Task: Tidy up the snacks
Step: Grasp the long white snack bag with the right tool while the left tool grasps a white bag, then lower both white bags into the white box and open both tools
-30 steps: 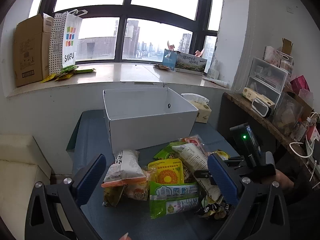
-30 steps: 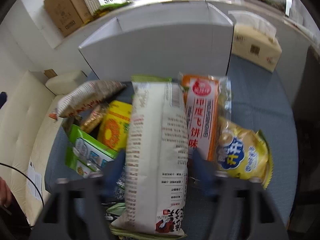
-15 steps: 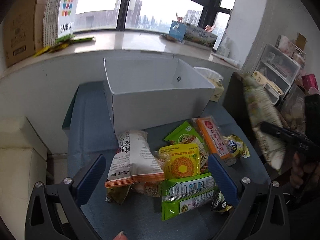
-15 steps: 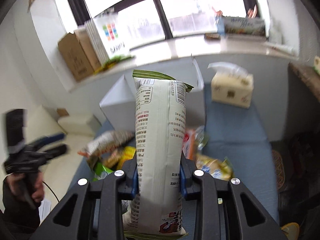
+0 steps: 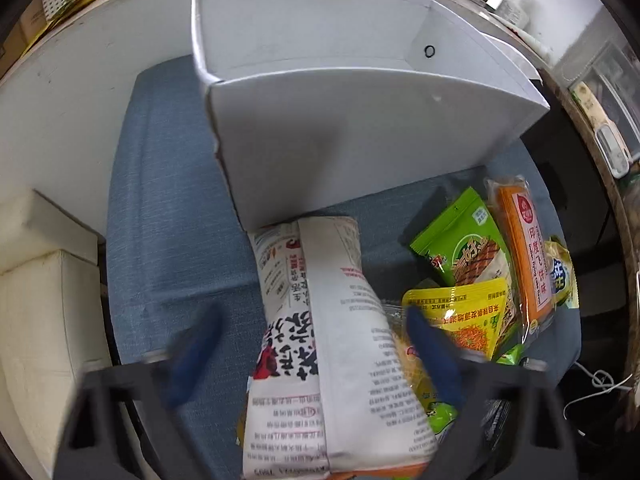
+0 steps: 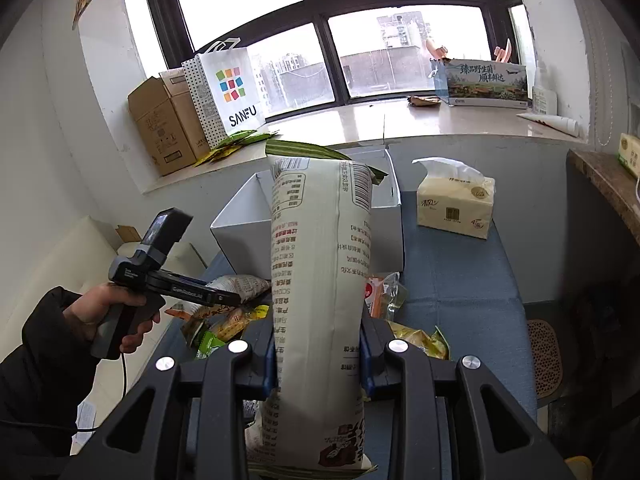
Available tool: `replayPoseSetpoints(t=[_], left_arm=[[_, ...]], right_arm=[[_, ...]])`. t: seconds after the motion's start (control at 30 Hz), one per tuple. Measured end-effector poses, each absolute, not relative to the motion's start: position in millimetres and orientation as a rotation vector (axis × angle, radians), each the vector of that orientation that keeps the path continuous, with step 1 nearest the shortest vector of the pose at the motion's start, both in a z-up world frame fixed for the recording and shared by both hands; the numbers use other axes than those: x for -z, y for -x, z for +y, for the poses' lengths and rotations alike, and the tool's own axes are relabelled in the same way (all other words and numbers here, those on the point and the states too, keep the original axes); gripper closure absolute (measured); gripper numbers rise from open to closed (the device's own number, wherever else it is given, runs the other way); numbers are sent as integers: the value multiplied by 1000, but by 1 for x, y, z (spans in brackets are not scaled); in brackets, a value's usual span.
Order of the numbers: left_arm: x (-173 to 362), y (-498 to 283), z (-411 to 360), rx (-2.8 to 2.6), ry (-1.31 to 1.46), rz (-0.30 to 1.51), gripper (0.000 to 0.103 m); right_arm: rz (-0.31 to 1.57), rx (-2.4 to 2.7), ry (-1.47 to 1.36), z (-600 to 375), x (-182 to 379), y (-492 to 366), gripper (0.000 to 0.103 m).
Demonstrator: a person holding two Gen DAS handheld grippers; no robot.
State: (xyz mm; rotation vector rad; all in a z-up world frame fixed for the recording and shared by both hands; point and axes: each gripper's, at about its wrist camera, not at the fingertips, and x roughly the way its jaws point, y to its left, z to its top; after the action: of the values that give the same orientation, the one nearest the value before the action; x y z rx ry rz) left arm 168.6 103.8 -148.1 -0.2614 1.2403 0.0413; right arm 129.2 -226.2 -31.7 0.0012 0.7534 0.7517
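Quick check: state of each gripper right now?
Left gripper: open, straddling a white snack bag on the pile.
Right gripper: shut on a tall cream snack bag.

Soft daylight floods through the window [image 6: 360, 40] ahead of the right gripper [image 6: 318, 356]. Left gripper [image 5: 312, 344] fingers smear with motion blur; edges bow, corners darken.

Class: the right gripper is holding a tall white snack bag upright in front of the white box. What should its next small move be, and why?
Probably carry the tall white snack bag forward over the white box before letting go. The right gripper has its jaws shut on the bag's sides, the bag is lifted above the pile, and the box, straight ahead, is open-topped and looks empty in the left wrist view.
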Motion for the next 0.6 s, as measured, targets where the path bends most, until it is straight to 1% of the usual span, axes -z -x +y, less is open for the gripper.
replayPoseSetpoints(t=[0.03, 0.07, 0.1, 0.23, 0.47, 0.6], left_arm=[[148, -166, 105, -32, 284, 1231, 53], [146, -163, 106, -31, 294, 1212, 56], [141, -158, 104, -35, 277, 1182, 62], [118, -130, 86, -43, 179, 1048, 62], [63, -80, 80, -24, 250, 742, 63], [21, -77, 76, -90, 210, 584, 63]], right_arm=[[756, -749, 0, -226, 33, -129, 70], [758, -748, -1, -226, 34, -129, 70], [761, -750, -5, -226, 35, -130, 70], [767, -747, -22, -226, 40, -132, 70], [757, -731, -31, -219, 40, -136, 70], [730, -724, -14, -202, 30, -149, 70]])
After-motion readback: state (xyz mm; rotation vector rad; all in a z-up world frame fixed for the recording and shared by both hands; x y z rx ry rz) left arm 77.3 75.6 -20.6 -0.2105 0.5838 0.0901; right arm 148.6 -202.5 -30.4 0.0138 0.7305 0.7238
